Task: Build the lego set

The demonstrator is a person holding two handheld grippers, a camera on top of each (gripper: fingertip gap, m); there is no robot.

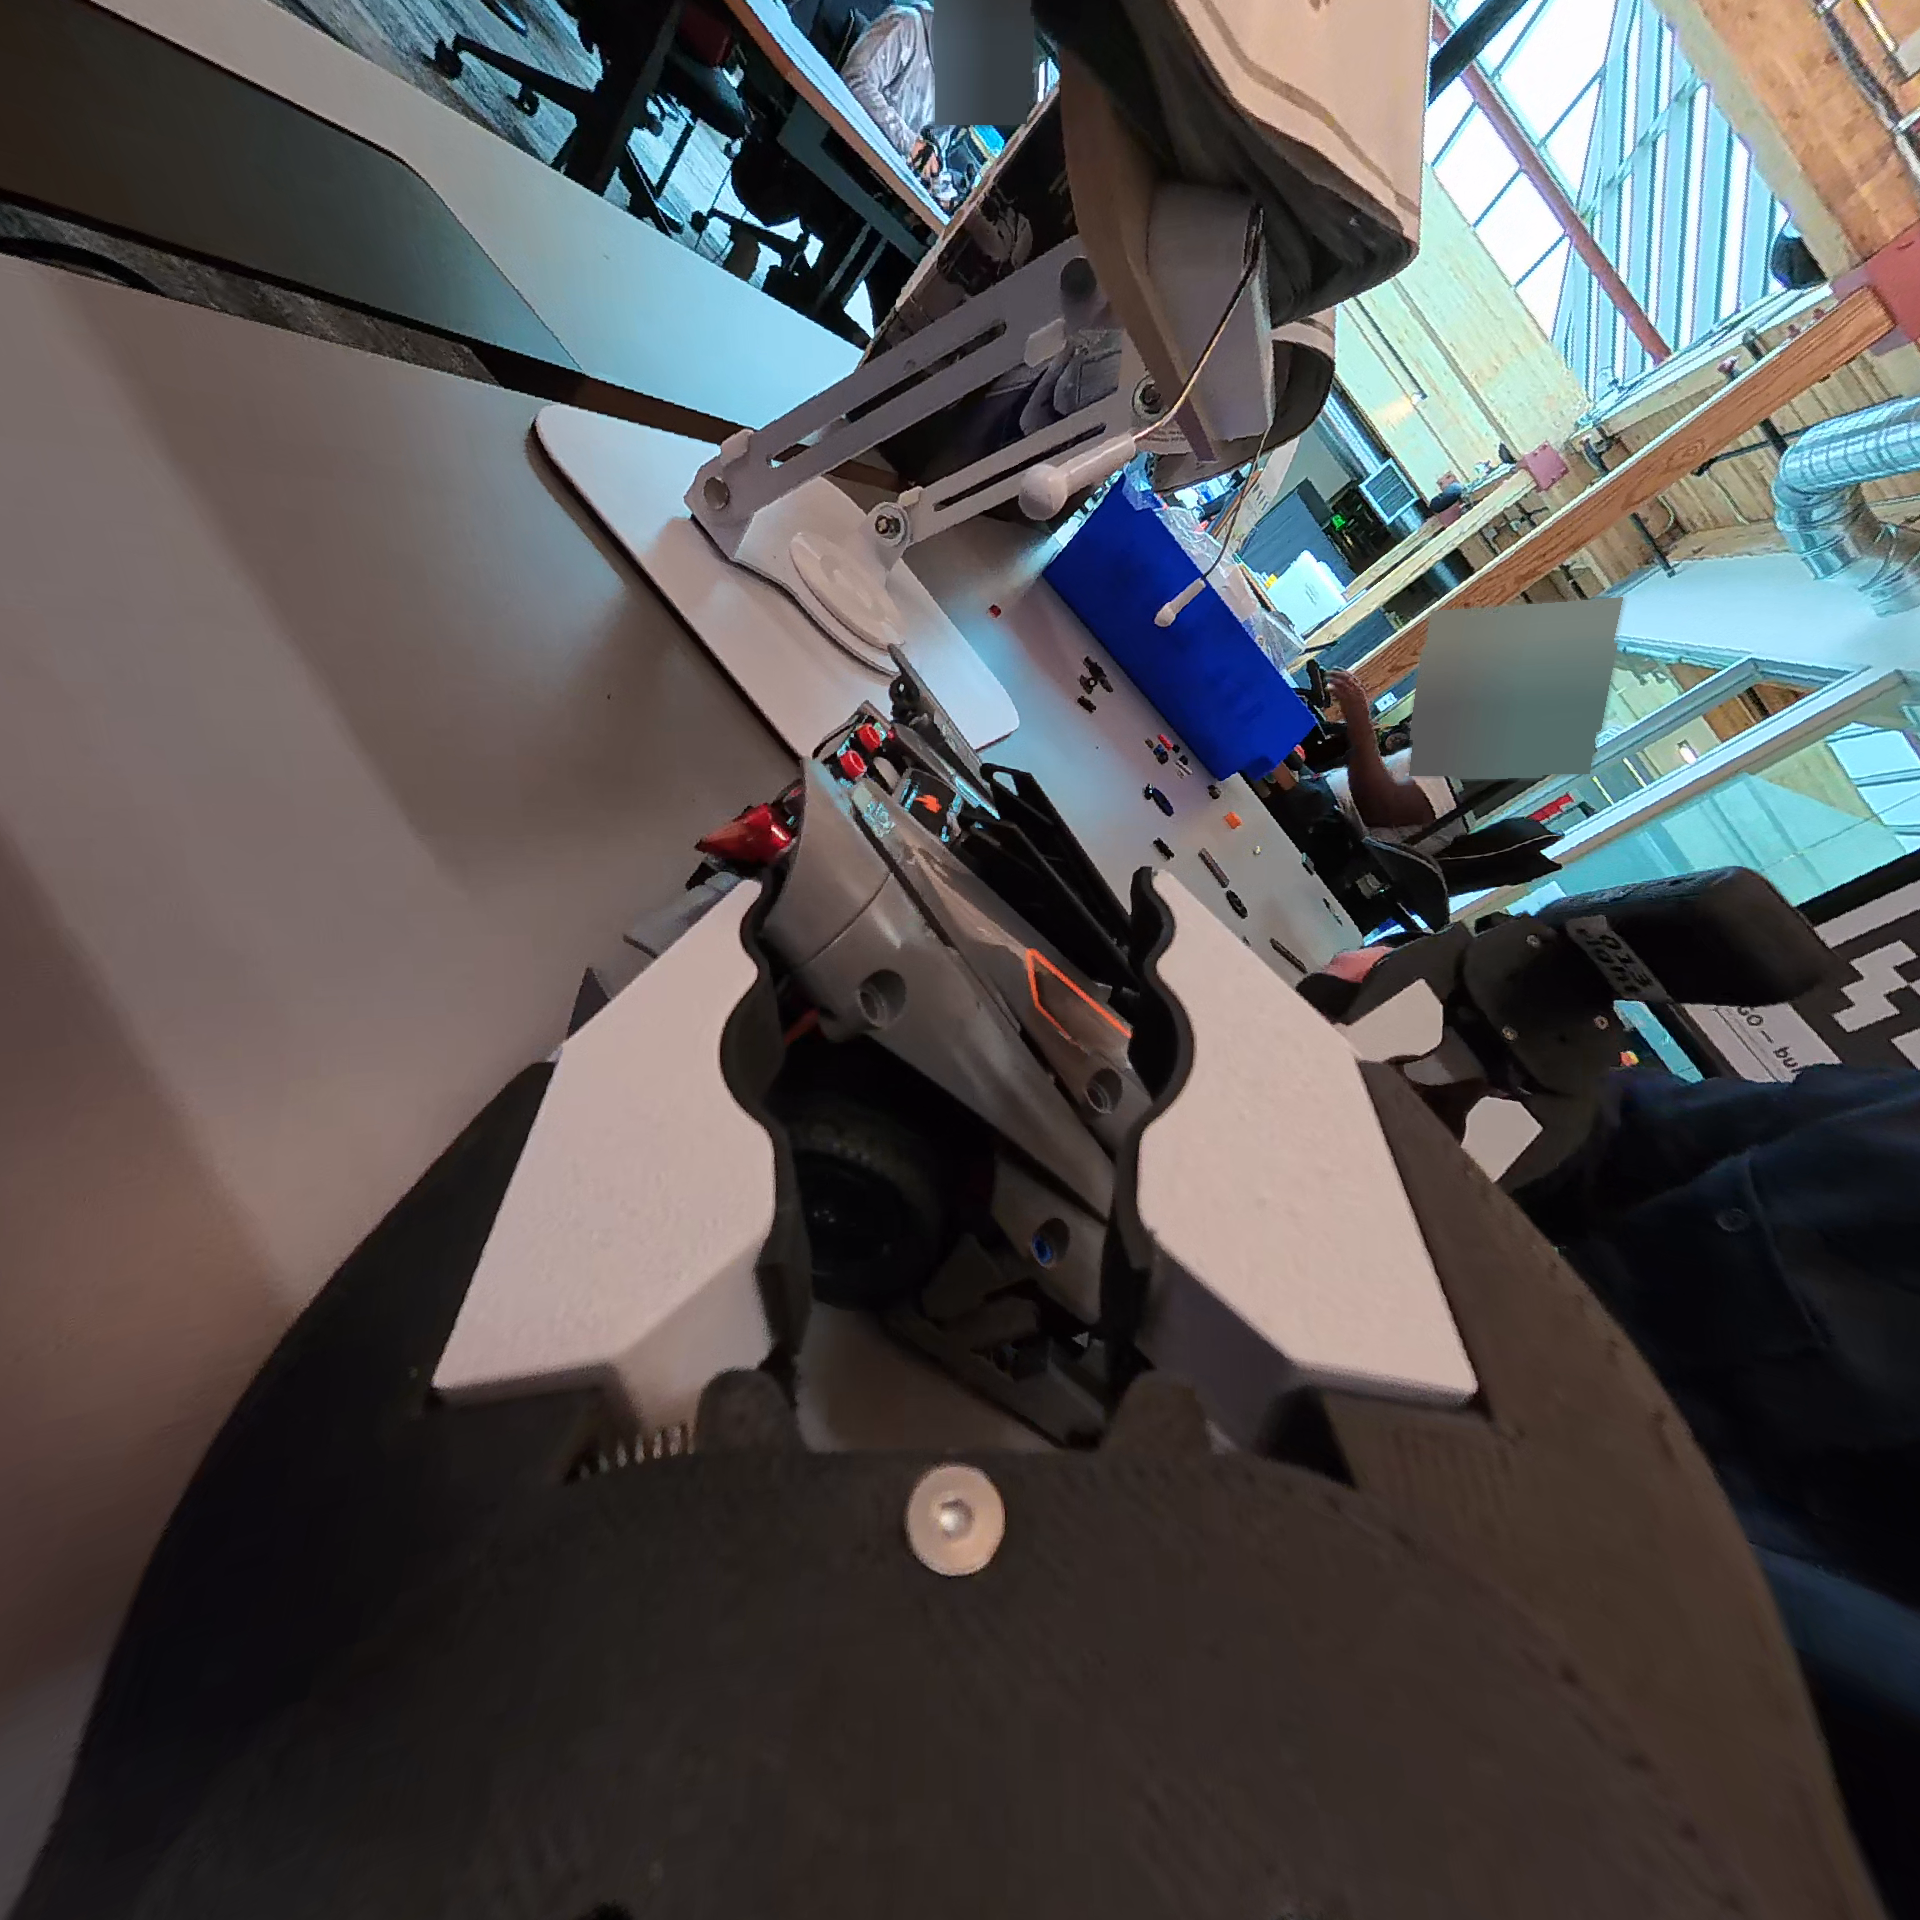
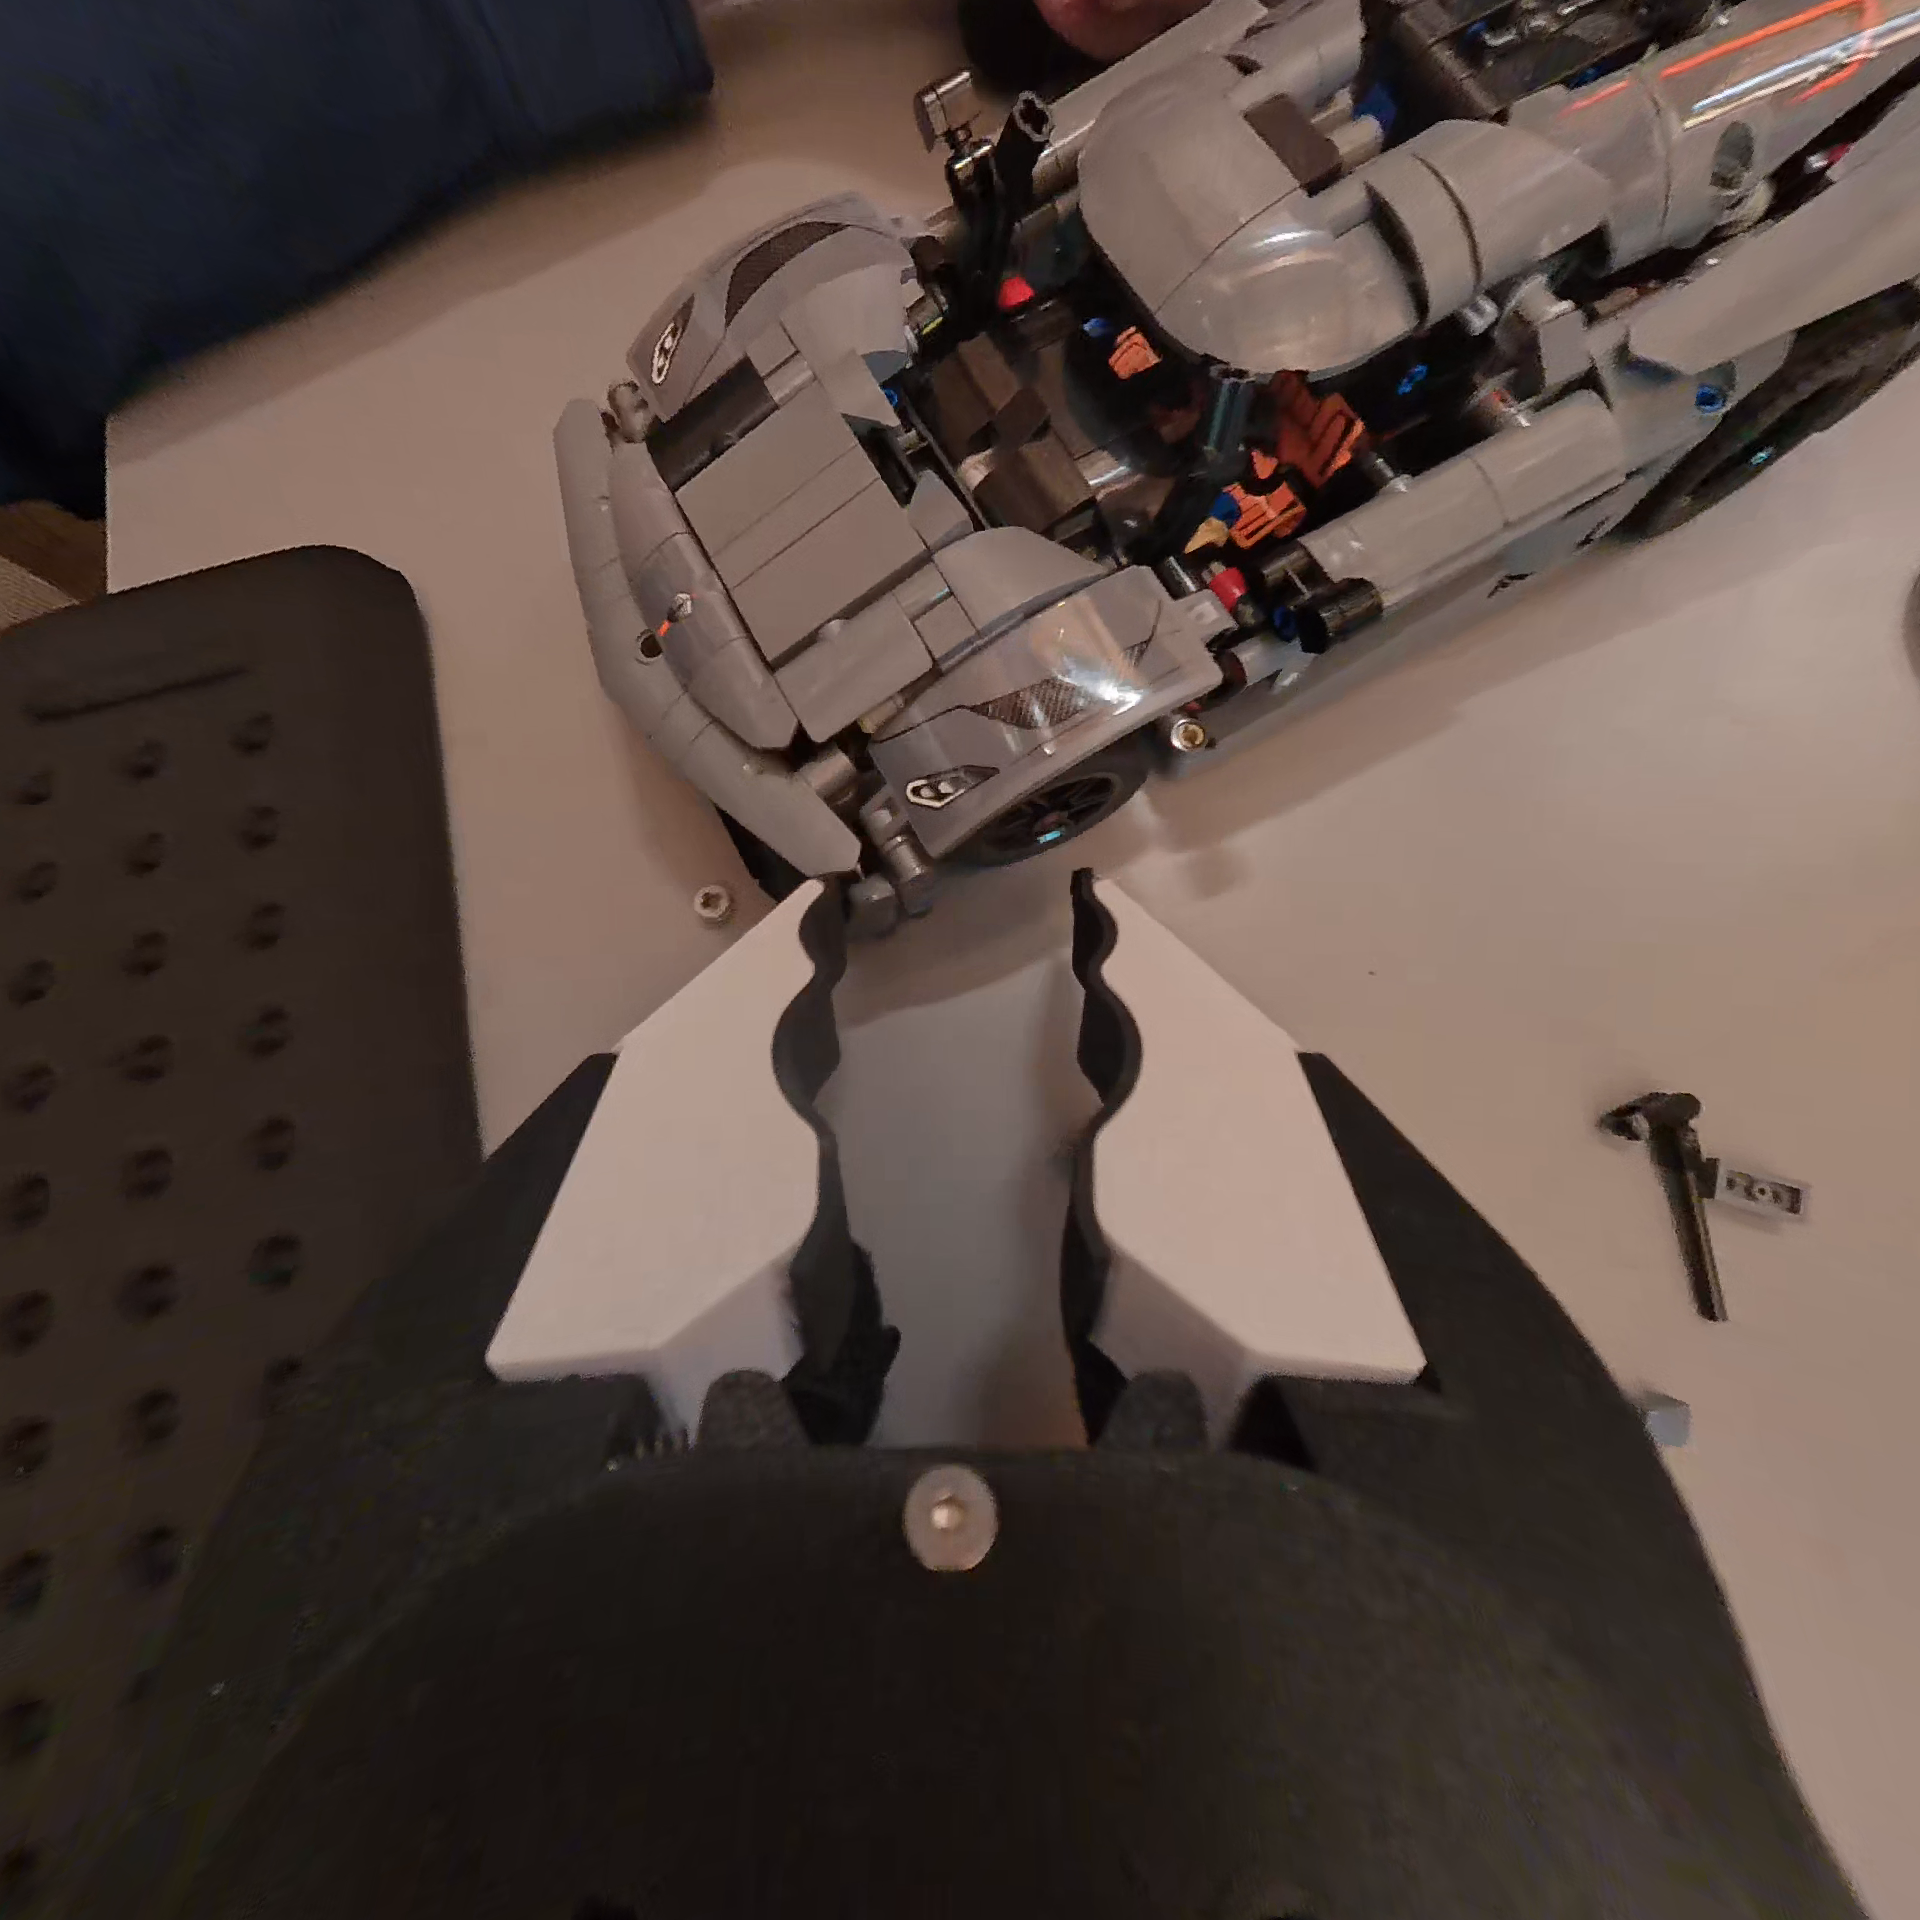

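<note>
While grey brick-built lego sports car point(image 2: 935, 540) sits on white tabletop point(image 2: 1455, 883), build looks nearly done: body panels, wheels on; cockpit open. Left gripper point(image 1: 951, 935) clamps car's rear flanks. Right gripper point(image 2: 951, 899) half open, empty, at car's nose, 6 o'clock. One black axle piece point(image 2: 1688, 1195), 4 o'clock; one blue bin point(image 1: 1174, 623).

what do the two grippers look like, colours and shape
Both look alike: the left gripper and the right gripper each have a rough black printed body with one silver screw at its centre, and two white wedge-shaped fingers lined with wavy black pads. A dark blue sleeve shows beside the left one. No cables are visible on either.
</note>
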